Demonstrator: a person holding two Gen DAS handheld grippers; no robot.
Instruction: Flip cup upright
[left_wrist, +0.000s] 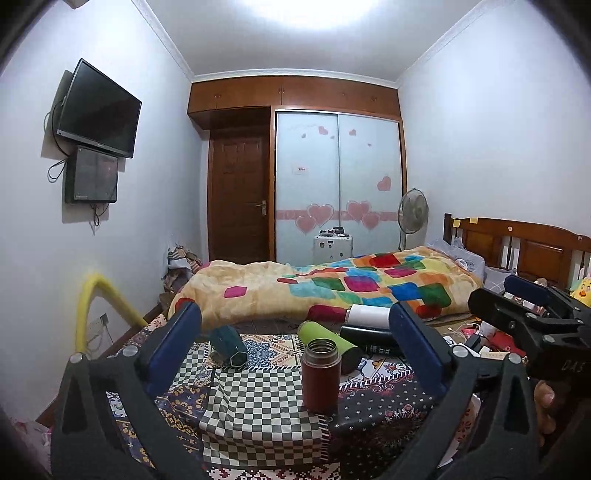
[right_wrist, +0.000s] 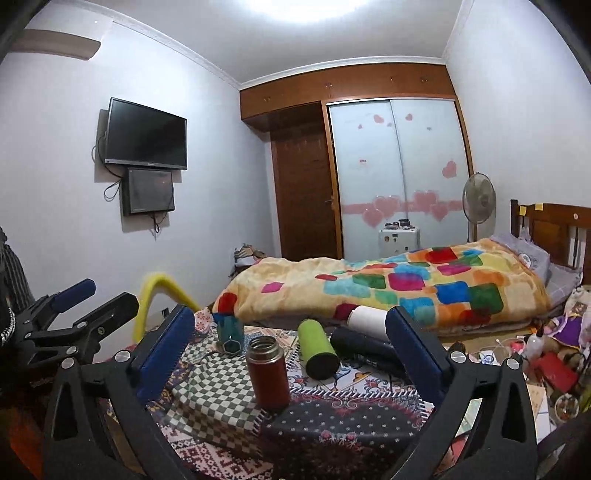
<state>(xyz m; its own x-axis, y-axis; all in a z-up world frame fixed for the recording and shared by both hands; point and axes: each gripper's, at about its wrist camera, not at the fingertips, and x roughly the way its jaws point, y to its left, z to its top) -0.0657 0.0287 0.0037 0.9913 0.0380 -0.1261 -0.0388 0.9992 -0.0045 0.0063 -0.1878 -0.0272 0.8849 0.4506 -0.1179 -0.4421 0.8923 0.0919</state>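
A dark red flask (left_wrist: 320, 374) stands upright with its mouth open on the patterned cloth (left_wrist: 258, 424); it also shows in the right wrist view (right_wrist: 267, 373). A green cup (left_wrist: 330, 341) (right_wrist: 317, 349) lies on its side behind it. A teal cup (left_wrist: 229, 345) (right_wrist: 229, 332) lies tipped at the left. A black and white bottle (left_wrist: 369, 326) (right_wrist: 365, 338) lies on its side at the right. My left gripper (left_wrist: 295, 328) is open and empty, short of the flask. My right gripper (right_wrist: 291, 326) is open and empty, also short of it.
A bed with a colourful blanket (left_wrist: 332, 284) lies beyond the table. Clutter (right_wrist: 546, 362) covers the right side. A yellow tube (left_wrist: 92, 302) curves at the left. The right gripper shows at the left wrist view's right edge (left_wrist: 535, 317).
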